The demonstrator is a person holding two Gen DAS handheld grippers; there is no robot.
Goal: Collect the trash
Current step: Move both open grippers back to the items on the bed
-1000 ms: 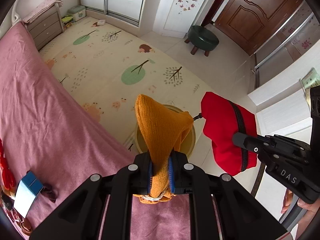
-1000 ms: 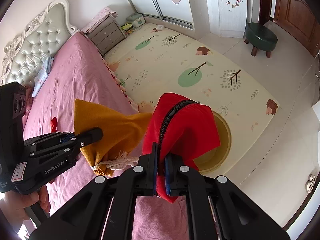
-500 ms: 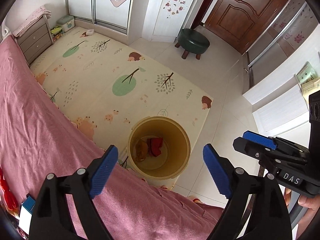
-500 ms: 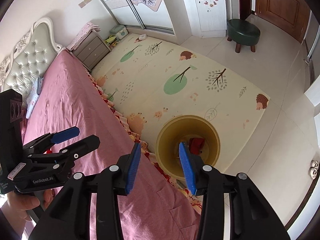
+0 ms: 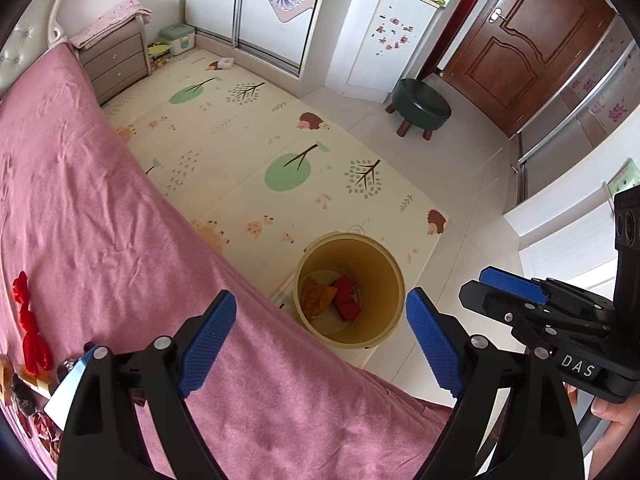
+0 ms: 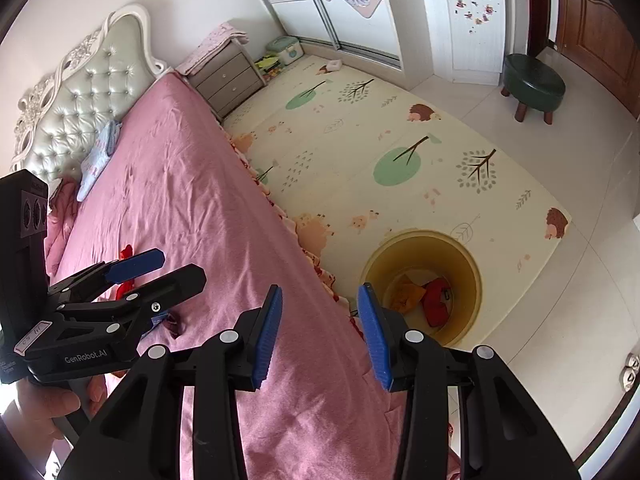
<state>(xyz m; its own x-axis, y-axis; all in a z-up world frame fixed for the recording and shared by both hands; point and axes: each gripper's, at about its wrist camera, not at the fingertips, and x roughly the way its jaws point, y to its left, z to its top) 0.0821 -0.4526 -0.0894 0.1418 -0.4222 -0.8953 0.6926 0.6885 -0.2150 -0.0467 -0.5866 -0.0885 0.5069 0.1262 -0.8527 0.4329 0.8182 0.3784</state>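
Note:
A yellow bin (image 5: 390, 280) (image 6: 476, 276) stands on the floor beside the pink bed. An orange pouch (image 5: 316, 294) (image 6: 406, 294) and a red pouch (image 5: 346, 294) (image 6: 436, 300) lie at its bottom. My left gripper (image 5: 320, 340) is open and empty above the bed edge, near the bin. My right gripper (image 6: 320, 332) is open and empty, also above the bed edge. Each gripper shows in the other's view: the right one (image 5: 516, 296), the left one (image 6: 156, 268). A red ribbon (image 5: 28, 328) and small scraps (image 5: 24, 396) lie on the bed at the left.
The pink bed (image 5: 80, 220) (image 6: 180, 200) fills the left. A patterned play mat (image 5: 260, 140) covers the floor. A green stool (image 5: 420, 106), a nightstand (image 5: 116, 60), a white cabinet (image 5: 380, 40) and a wooden door (image 5: 520, 48) stand beyond.
Both grippers opened and let go of the orange and red pouches, which now lie in the bin. Both grippers have drawn back and swung left towards the bed.

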